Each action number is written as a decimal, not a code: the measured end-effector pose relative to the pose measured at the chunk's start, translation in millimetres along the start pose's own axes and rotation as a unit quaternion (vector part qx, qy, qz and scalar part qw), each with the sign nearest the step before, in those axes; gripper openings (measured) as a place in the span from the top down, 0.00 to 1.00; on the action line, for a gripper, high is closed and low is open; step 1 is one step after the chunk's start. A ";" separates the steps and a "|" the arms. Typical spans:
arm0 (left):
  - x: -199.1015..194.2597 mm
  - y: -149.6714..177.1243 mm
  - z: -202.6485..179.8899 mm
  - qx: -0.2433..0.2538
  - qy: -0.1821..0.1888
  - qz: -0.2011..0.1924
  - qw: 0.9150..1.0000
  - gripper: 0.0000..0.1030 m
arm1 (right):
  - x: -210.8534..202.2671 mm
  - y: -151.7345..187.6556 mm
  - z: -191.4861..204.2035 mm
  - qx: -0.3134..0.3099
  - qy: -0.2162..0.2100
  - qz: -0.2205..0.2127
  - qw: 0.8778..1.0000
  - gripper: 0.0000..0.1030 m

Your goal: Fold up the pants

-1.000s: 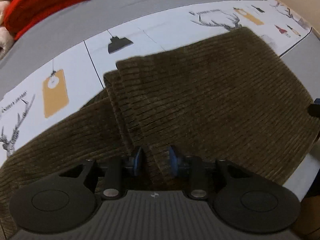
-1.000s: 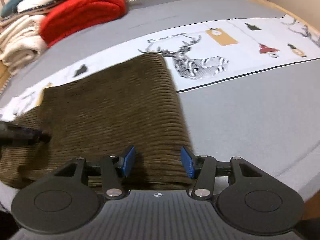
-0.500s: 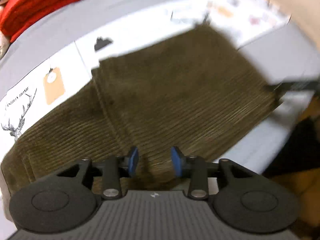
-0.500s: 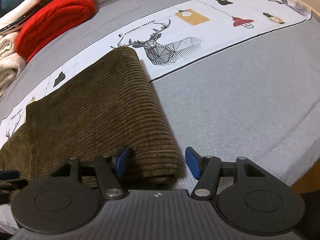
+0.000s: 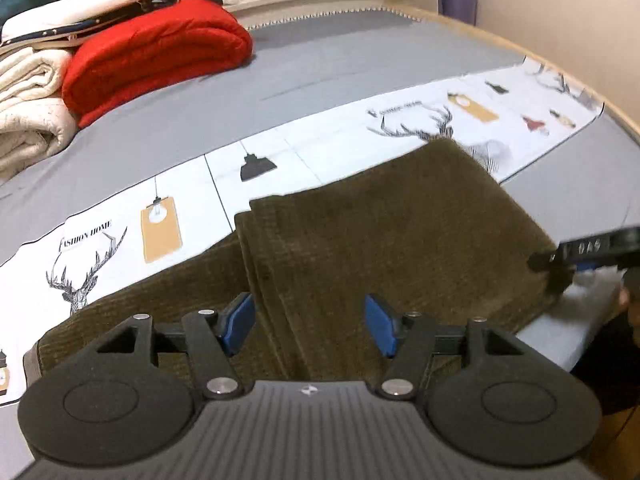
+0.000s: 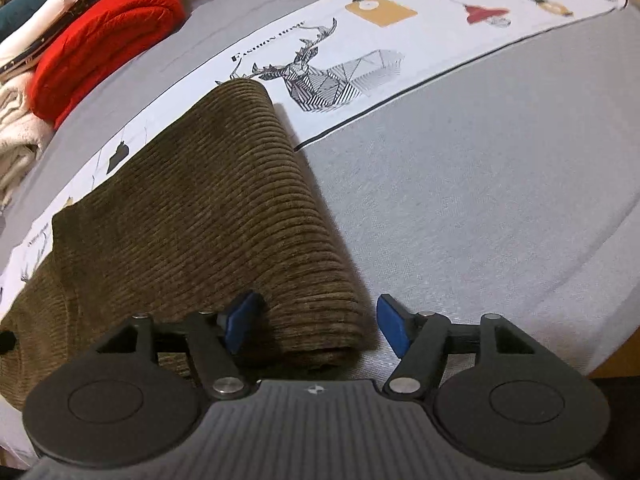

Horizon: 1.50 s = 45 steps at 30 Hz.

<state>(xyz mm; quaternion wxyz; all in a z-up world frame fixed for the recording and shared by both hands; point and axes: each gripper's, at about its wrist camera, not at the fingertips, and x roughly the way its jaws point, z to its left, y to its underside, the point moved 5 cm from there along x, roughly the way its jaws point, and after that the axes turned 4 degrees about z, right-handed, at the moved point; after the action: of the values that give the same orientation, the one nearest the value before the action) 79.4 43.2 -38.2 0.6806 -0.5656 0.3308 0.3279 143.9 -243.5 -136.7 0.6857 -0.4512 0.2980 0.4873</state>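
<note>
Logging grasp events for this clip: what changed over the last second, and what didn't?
Both grippers let go. The left gripper, shut on the brown corduroy pants a second ago, is now open. The right gripper widened too, straddling the folded edge without pinching it. The pants stayed folded on the grey bed cover; the red folded blanket is unmoved.

Grey bed (image 5: 340, 60), brown pants (image 5: 380, 240), red blanket (image 5: 156, 56), cream quilt (image 5: 28, 108) atop.
</note>
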 end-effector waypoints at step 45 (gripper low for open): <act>18.7 -60.3 -30.3 -0.097 0.168 -0.010 0.981 0.76 | -97.0 128.8 158.0 -0.587 -0.096 -0.253 0.763 0.78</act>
<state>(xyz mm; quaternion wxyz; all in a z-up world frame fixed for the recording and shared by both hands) 137.1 5.9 -24.5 0.5603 -0.6794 0.4010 0.2523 -15.4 -123.4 -31.1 0.4105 -0.7754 -0.2385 0.4163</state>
